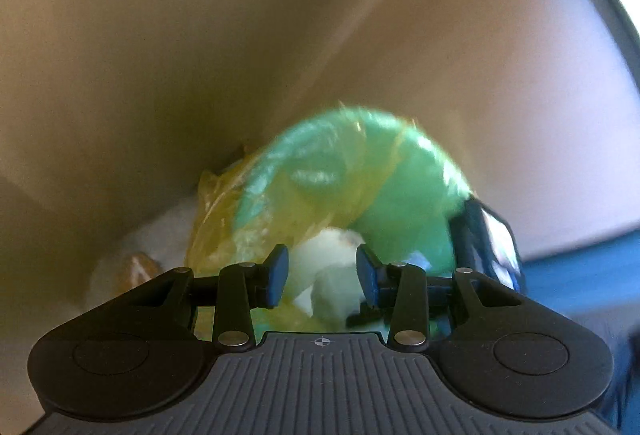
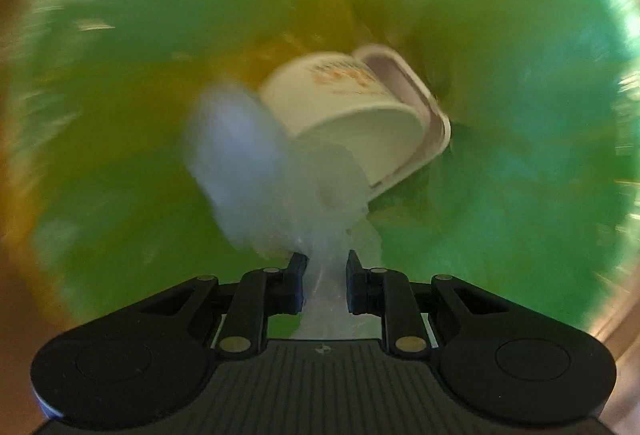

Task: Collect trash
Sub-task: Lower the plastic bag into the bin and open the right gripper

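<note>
Right gripper (image 2: 324, 275) pinching clear plastic wrap (image 2: 256, 171) just above white tub (image 2: 360, 115) already inside green bag (image 2: 520, 195), release pending; left gripper (image 1: 322, 271) spread, empty, above same bag (image 1: 360, 163).
</note>
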The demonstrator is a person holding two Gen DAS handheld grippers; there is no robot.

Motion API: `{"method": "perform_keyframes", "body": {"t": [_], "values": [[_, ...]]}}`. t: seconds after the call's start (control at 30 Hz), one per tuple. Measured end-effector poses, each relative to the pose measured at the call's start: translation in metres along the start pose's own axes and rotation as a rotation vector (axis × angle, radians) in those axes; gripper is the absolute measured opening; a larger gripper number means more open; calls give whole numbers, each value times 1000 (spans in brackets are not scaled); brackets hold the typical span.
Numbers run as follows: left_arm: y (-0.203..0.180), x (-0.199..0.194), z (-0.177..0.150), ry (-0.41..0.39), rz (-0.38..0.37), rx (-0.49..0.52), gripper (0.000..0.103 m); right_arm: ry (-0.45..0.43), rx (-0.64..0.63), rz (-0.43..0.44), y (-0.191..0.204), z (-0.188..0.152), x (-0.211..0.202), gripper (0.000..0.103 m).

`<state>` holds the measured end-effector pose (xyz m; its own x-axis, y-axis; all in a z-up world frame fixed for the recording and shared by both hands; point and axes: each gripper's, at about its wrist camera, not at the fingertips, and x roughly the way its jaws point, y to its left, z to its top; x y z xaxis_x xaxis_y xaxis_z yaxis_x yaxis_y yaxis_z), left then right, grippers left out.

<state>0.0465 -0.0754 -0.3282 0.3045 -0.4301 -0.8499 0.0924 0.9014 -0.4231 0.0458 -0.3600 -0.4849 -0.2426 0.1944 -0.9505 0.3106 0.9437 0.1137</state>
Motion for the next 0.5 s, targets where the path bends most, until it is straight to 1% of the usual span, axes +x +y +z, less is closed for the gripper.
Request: {"method": "perform_keyframes", "body": {"t": [0.07,0.13,0.2,0.3,0.33,0.4,0.43,0.47,0.5], "values": [[2,6,2,60,-26,28,42,10,71,23,-7,15,12,19],[1,8,9,96,-53,55,42,7,145,79,-10,31,19,19],[-2,4,16,97,-65,94,42,-3,225,161,-12,49,27,19],[-2,4,24,112,-100,93,42,-49,358,274,-20,74,35,19],[-2,8,25,125,-110,90,42,-64,387,297,-20,80,38,19],[0,13,25,151,-122,93,42,-90,369,276,-15,90,43,19],[2,23,24,168,-125,93,42,-94,327,243,-10,92,46,19],[3,24,23,186,-124,89,42,-80,289,208,-6,92,50,20],[4,26,22,202,-118,84,42,-66,261,174,-4,90,52,23]]}}
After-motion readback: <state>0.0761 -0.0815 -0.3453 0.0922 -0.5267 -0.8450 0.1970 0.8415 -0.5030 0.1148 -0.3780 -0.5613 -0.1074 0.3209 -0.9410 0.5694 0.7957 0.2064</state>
